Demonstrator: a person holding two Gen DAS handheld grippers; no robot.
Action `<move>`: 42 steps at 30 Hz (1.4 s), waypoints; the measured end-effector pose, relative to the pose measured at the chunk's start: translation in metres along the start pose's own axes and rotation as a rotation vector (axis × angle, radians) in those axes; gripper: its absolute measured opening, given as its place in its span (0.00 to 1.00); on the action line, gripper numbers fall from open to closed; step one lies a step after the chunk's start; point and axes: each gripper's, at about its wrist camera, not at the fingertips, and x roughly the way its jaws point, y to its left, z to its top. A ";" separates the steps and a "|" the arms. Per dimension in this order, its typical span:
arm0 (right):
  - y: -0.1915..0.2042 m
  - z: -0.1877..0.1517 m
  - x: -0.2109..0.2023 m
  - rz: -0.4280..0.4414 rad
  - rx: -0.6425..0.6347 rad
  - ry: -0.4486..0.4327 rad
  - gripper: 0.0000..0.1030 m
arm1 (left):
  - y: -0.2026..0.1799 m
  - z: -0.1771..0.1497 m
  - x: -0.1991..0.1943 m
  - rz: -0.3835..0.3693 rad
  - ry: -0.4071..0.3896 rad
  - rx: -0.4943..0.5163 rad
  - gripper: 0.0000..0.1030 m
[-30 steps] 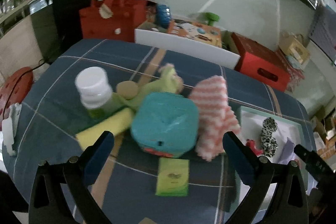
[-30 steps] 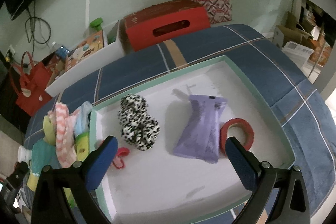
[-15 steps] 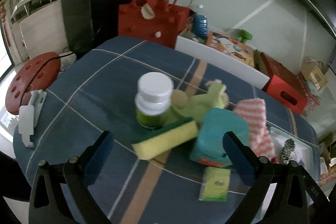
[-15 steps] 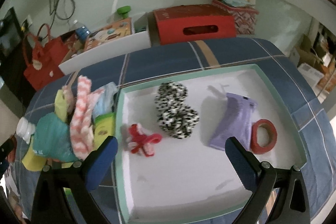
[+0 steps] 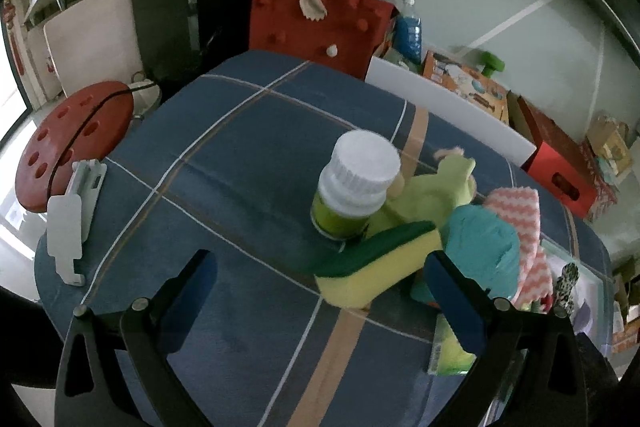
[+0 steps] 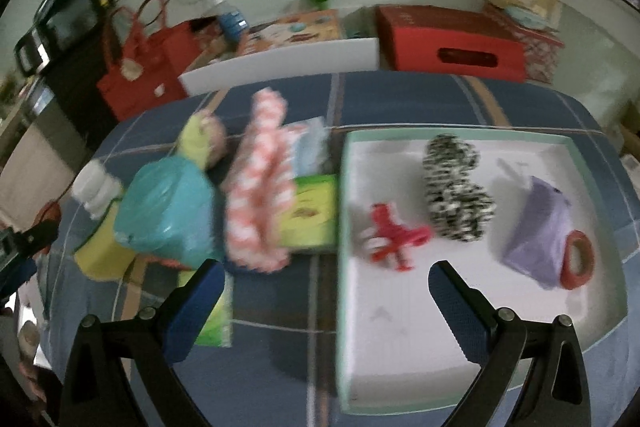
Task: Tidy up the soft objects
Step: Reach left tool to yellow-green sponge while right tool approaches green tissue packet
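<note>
Fingers of the left gripper (image 5: 320, 291) spread wide, empty, now swung leftward so the sponge (image 5: 378, 263) sits near its right finger; right gripper (image 6: 328, 291) likewise wide and empty, shifted left over the tray (image 6: 344, 227) edge, scrunchie (image 6: 456, 195) inside

A yellow sponge with a dark green scouring face (image 5: 376, 263) lies tilted just ahead of the left claw (image 5: 320, 291), leaning against a white-capped green bottle (image 5: 354, 183). Beyond it rests a lime-green plush toy (image 5: 442, 187), and to the right a bulging teal soft pack (image 5: 482, 255) touches a pink-and-white zigzag cloth (image 5: 520, 227). Ahead of the right claw (image 6: 326, 291), inside the white tray (image 6: 400, 327), a black-and-white spotted scrunchie (image 6: 456, 195) lies beside a red bow (image 6: 394, 239); a crumpled lilac pouch (image 6: 538, 231) sits further right, touching a red tape ring (image 6: 578, 259).
</note>
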 end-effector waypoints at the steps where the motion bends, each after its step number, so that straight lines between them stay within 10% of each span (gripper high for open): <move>1: 0.006 -0.002 0.002 0.008 -0.013 0.008 1.00 | 0.001 0.000 0.002 0.002 0.013 0.005 1.00; 26: 0.092 -0.030 0.068 0.028 -0.173 0.186 1.00 | -0.009 -0.005 0.033 -0.037 0.146 0.106 1.00; 42: 0.083 -0.028 0.081 0.058 -0.148 0.204 1.00 | -0.036 -0.007 0.051 0.090 0.132 0.291 1.00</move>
